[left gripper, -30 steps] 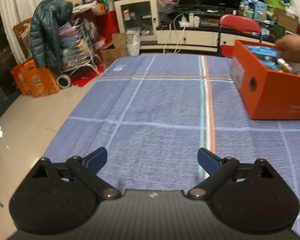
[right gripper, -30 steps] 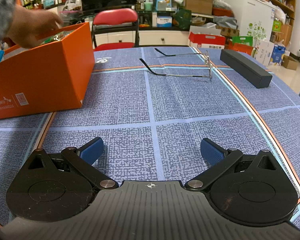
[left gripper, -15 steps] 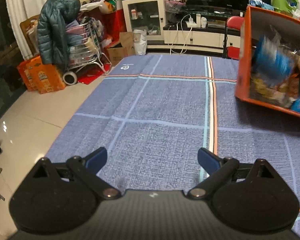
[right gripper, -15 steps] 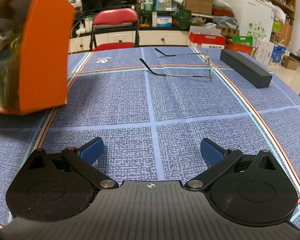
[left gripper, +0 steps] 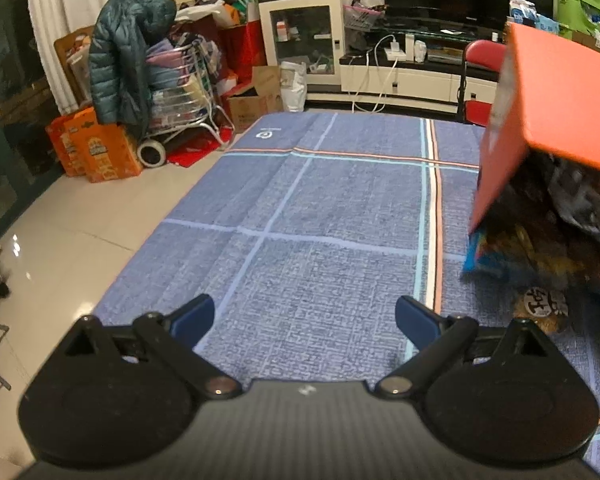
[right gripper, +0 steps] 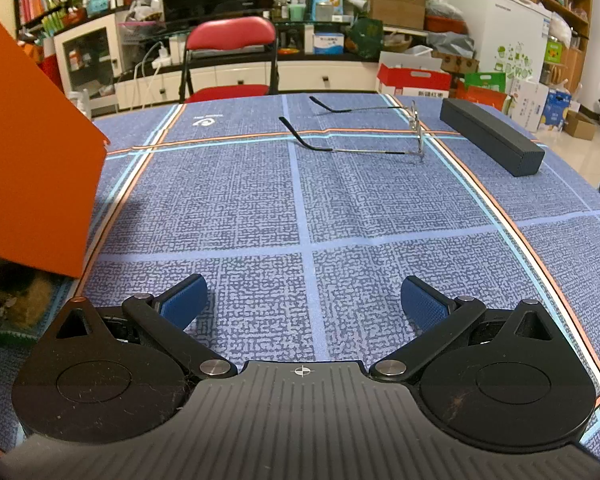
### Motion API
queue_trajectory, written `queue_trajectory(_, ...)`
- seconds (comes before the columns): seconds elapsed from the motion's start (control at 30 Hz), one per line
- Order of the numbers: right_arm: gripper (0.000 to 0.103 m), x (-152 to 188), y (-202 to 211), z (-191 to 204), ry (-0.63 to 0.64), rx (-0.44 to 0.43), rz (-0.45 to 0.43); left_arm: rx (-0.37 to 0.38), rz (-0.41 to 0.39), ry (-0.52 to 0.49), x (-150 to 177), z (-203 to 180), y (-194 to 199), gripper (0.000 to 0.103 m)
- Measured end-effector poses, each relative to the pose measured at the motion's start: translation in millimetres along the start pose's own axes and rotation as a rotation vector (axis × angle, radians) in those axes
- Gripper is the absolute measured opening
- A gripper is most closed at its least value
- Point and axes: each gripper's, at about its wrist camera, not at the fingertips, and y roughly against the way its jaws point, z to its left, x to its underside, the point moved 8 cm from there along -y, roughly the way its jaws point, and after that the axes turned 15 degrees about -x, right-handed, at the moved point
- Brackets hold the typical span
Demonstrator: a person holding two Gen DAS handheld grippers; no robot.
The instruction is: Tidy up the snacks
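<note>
An orange cardboard box [left gripper: 556,112] hangs upside down above the blue tablecloth [left gripper: 320,240], at the right of the left wrist view. Blurred snack packets [left gripper: 540,248] spill from its mouth onto the cloth, and a round dark snack [left gripper: 542,304] lies below it. The same box [right gripper: 32,168] fills the left edge of the right wrist view, with packets [right gripper: 16,300] under it. My left gripper [left gripper: 304,318] is open, low over the cloth, left of the pile. My right gripper [right gripper: 304,302] is open too, with nothing between its fingers.
A pair of thin-framed glasses [right gripper: 364,132] and a long black case [right gripper: 492,140] lie at the far right of the table. A red chair [right gripper: 232,56] stands behind the far edge. Floor, a laundry cart with a jacket [left gripper: 140,68] and orange bags lie beyond the left edge.
A hand at the orange box lifted it and tipped it over; it now hangs mouth down with snacks falling onto the cloth. Both grippers stayed open and nearly still.
</note>
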Motion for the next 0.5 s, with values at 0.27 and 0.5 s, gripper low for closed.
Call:
queue_trajectory(0.27, 0.095, 0, 0, 0, 0.000, 0.000, 0.000, 0.009, -0.002, -0.013, 2, -4, -1, 0.096)
queue_trajectory(0.5, 0.096, 0, 0, 1, 0.000, 0.000, 0.000, 0.014, 0.005, -0.021, 1, -10, -6, 0.096)
